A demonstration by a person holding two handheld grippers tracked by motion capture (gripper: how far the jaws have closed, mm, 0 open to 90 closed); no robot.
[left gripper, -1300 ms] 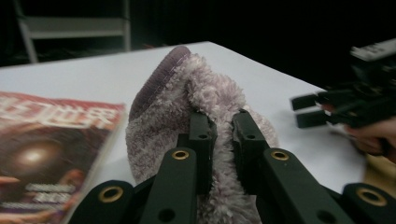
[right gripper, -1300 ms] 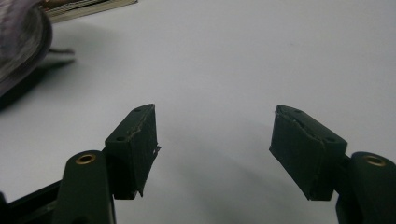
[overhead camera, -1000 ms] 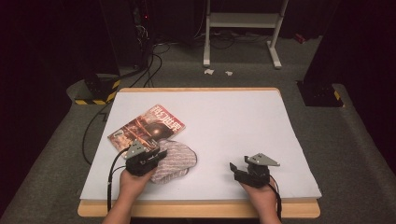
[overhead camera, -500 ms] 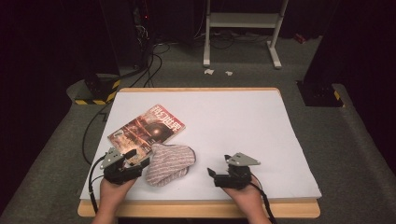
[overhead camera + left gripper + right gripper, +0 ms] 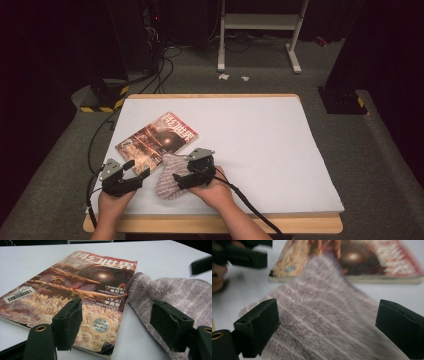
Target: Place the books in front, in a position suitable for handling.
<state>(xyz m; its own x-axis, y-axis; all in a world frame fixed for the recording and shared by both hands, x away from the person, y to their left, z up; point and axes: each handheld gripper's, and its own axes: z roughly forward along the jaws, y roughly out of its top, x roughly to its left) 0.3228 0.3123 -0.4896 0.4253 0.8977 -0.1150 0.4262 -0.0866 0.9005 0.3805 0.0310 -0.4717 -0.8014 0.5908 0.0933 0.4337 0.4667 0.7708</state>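
My left gripper (image 5: 134, 176) sits near the table's (image 5: 280, 150) front-left edge, jaws wide after just opening, nothing between them; ahead lie the magazine's (image 5: 75, 290) near corner and the towel's (image 5: 175, 297) edge. The striped grey towel (image 5: 170, 176) lies crumpled just right of it, its far tip overlapping the magazine (image 5: 157, 137). My right gripper (image 5: 184, 179) hangs over the towel, jaws spread wide with pile between them but not pinched. To the right, the white tabletop stretches bare to its wooden rim.

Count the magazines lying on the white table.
1: the magazine lies on the table's left half, its near corner under the striped cloth.
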